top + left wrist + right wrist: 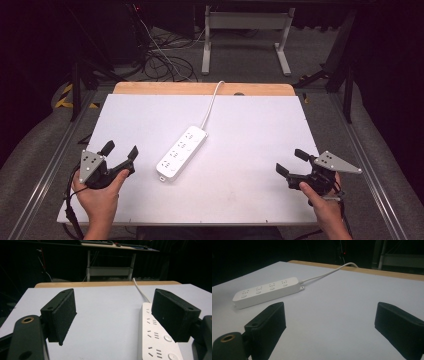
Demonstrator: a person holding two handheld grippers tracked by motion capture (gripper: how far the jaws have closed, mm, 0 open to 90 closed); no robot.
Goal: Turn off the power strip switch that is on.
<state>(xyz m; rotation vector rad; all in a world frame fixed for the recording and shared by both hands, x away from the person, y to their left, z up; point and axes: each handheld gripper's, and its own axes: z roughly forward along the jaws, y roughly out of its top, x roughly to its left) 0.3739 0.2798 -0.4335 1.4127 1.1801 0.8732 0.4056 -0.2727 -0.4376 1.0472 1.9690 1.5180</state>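
Power strip (181, 153) sits mid-table on the white board (250, 200), untouched afaict. Nothing is done yet, so approach + grasp are all left. Left gripper (120, 154) is near the strip's near-left end, jaws spread wide, nothing between them. Right gripper (288, 162) is well apart on the right side, jaws also wide, empty. Long axis runs diagonal: near-left to far-right. Cord (212, 102) exits the far end and goes back over the wood edge (150, 88). Sockets face up.
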